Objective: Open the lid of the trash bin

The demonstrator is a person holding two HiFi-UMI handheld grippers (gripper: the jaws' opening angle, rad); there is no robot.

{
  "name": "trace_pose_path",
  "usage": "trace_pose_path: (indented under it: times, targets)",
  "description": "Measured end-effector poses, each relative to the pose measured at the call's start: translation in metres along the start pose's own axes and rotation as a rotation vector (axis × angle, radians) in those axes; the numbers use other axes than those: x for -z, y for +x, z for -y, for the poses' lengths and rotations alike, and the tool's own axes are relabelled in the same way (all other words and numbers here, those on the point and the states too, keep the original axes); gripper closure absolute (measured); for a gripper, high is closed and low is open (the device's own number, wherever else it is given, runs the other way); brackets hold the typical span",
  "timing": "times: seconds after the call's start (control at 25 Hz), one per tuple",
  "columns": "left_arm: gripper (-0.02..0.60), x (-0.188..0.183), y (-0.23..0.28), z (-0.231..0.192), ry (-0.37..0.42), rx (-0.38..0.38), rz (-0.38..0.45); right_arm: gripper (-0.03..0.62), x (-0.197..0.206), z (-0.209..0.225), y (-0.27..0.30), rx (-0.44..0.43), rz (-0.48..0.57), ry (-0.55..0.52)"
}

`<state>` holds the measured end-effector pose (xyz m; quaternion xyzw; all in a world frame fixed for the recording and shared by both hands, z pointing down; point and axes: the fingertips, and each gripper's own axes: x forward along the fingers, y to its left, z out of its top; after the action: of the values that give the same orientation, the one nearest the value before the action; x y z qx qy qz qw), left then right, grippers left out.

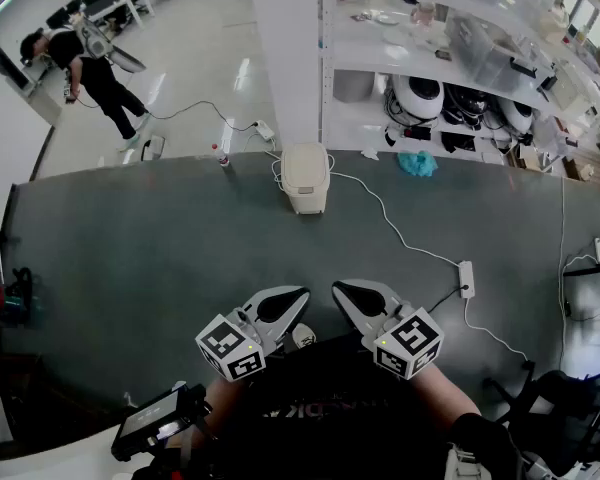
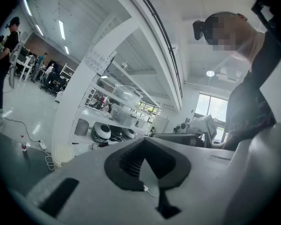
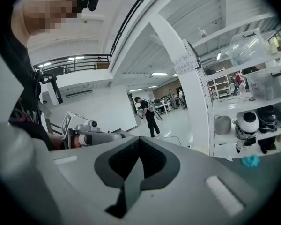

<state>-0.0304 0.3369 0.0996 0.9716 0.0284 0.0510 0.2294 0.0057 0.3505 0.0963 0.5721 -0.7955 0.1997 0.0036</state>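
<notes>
Left gripper (image 1: 280, 308) and right gripper (image 1: 358, 298) are both closed, empty. Bin (image 1: 305, 176) sits well ahead, lid down; left gripper view shows only its edge.

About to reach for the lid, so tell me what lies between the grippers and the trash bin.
Nothing visible: bare table separates the left gripper and right gripper from the trash bin. A white cable lies flat from the bin's right side to a power strip, beside the direct path.
</notes>
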Motion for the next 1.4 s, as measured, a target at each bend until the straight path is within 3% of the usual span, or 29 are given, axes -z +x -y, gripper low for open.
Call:
trace_pose_path:
  times: [0.52,0.88,1.4]
  targets:
    - [0.580,-0.004,-0.002,0.001,0.014,-0.005,0.010,0.586,-0.005,-0.002,-0.003,-0.002,0.027,-0.010]
    - [0.580,-0.014,-0.010,-0.013,0.043,-0.037,0.023,0.586,-0.008,0.011,-0.007,0.043,0.044,0.023]
    - [0.580,-0.003,-0.019,-0.025,-0.021,-0.054,0.050,0.586,-0.013,0.022,0.009,0.038,0.041,0.043]
